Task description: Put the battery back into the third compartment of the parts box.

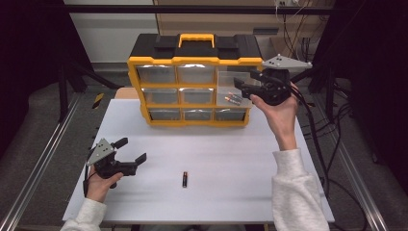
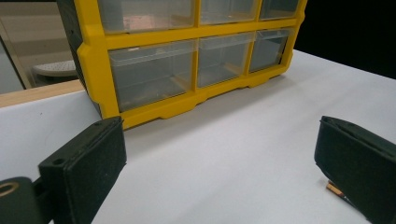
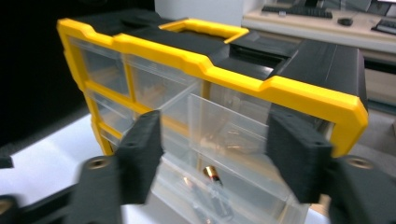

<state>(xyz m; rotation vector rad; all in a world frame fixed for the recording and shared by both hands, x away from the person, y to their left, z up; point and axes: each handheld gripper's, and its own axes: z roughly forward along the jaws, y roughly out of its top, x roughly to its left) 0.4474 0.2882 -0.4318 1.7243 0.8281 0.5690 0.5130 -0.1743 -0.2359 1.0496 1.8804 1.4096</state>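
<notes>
In my left hand the left gripper [image 1: 131, 152] hovers low over the table [image 1: 231, 159] at 8 o'clock, its jaws wide apart with nothing between them. A battery [image 1: 184, 179] lies on the table near 6 o'clock. My right gripper [image 1: 244, 83] is at 2 o'clock, at the pulled-out drawer [image 1: 231, 91] of the yellow cabinet [image 1: 192, 61]. Its jaws stand apart and hold nothing. Two batteries [image 1: 233, 99] lie in this drawer.
</notes>
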